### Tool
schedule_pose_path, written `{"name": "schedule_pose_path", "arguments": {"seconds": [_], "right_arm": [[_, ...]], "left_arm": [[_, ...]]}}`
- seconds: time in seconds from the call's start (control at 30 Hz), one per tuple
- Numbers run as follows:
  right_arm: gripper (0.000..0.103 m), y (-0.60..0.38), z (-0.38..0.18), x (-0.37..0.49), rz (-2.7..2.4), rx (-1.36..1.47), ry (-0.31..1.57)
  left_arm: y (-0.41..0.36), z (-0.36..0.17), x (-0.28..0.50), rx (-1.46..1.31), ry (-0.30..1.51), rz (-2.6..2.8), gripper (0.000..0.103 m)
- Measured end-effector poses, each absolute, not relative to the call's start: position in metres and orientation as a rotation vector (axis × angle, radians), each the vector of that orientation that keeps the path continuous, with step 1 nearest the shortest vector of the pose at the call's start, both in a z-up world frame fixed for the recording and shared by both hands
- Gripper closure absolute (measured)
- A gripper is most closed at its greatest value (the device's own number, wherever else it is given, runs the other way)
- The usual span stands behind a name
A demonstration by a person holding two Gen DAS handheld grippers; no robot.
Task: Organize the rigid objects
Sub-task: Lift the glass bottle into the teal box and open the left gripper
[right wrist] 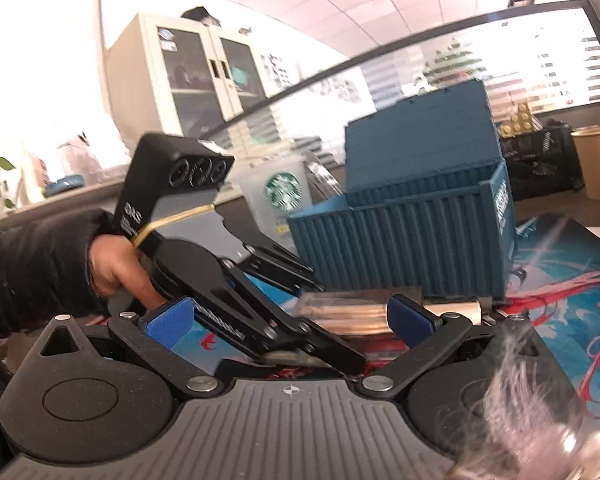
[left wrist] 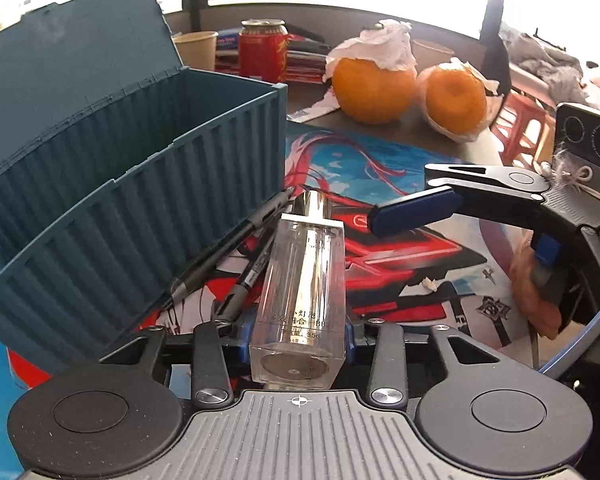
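Left gripper (left wrist: 298, 330): blue pads pressed against both sides of a clear square bottle (left wrist: 300, 280), clamped near its base; the silver cap points forward, away from the fingers. Bottle is tilted, its cap end just above a printed desk mat (left wrist: 400, 280).

Left of the fingers, just beside the bottle: two dark pens (left wrist: 236, 248) lying on the mat, running alongside the ribbed wall of a teal container-shaped box (left wrist: 140, 208). Box lid stands open; what the box holds is hidden from here.

Ahead and right of the left fingers: right gripper (right wrist: 290, 318), fingers spread wide, nothing between them. One blue pad reaches in toward the bottle's cap but stays apart from it.

Right wrist view, blurred: bottle lies crosswise between and beyond the right fingers, box behind it.

Far ahead: two oranges (left wrist: 408, 88), a red can (left wrist: 263, 54), a paper cup (left wrist: 196, 50).
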State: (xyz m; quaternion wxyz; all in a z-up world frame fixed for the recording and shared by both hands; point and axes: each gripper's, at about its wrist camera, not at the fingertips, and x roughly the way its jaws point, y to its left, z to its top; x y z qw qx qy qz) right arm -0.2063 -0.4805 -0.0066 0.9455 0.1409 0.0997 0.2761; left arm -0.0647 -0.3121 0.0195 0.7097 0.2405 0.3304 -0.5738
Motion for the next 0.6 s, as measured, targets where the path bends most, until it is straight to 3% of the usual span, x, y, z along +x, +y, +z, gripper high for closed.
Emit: {"name": "schedule_pose_path", "arguments": {"seconds": [0.6], "right_arm": [[0.000,-0.492,-0.005,-0.220,0.697,0.323,0.081]], "left_arm": [[-0.300,0.047,-0.059,0.367,0.675,-1.267,0.068]]}}
